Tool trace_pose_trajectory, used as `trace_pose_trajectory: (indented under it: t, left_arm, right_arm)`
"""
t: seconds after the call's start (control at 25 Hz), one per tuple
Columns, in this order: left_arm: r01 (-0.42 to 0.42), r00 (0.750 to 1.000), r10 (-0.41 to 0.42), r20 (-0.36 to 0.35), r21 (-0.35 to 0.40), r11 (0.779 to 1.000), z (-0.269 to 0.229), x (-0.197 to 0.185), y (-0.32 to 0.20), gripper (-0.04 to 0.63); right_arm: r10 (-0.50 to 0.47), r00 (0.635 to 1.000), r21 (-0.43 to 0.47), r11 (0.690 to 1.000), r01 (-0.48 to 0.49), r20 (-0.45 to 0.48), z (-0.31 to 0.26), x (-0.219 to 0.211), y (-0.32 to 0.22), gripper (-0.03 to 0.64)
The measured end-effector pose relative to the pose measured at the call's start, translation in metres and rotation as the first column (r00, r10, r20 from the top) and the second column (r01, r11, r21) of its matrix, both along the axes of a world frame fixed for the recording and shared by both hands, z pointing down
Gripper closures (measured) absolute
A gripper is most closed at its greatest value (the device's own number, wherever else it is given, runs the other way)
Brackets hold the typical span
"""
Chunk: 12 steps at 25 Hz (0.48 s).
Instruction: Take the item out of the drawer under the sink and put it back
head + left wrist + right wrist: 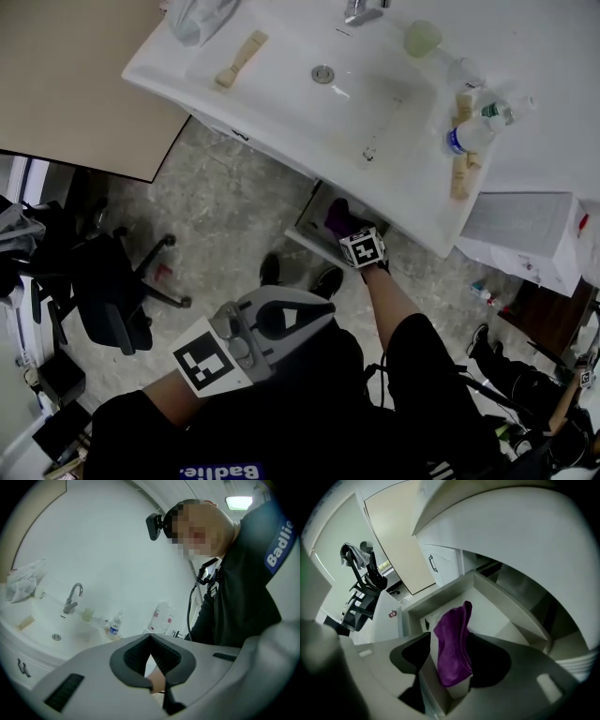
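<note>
Right hand-held gripper (450, 638) angled down, straddling cloth (452, 660)

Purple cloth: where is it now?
The purple cloth sits mid right gripper view, in the open drawer under the sink, between the right gripper's open jaws.

- A mottled grey stone floor (216, 187) spreads across the middle of the room.
- A black wheeled office chair (117, 291) stands at the near left.
- A large beige panel (75, 75) fills the far left.
- The wall (117, 541) is plain white, and a ceiling light (239, 502) glows.
</note>
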<state>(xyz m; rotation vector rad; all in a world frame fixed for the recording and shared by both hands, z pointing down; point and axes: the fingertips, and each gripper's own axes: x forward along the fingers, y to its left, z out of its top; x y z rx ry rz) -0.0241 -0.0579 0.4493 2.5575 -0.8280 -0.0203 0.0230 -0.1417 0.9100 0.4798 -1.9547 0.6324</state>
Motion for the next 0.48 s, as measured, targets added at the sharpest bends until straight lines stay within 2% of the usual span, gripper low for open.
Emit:
trace_pose_trajectory:
  t: [0.36, 0.48]
  left_arm:
    - [-0.025, 0.999, 0.027, 0.041, -0.030, 0.999, 0.019, -0.003, 0.002, 0.606]
    - [-0.026, 0.998, 0.028, 0.054, -0.042, 0.999, 0.023, -0.004, 0.005, 0.606]
  right_arm:
    - [0.004, 1.000, -0.050, 0.999, -0.005, -0.025, 0.038, -0.004, -0.006, 0.399]
    - [-0.028, 0.996, -0.046, 0.999, 0.024, -0.080, 0.049, 0.001, -0.003, 0.414]
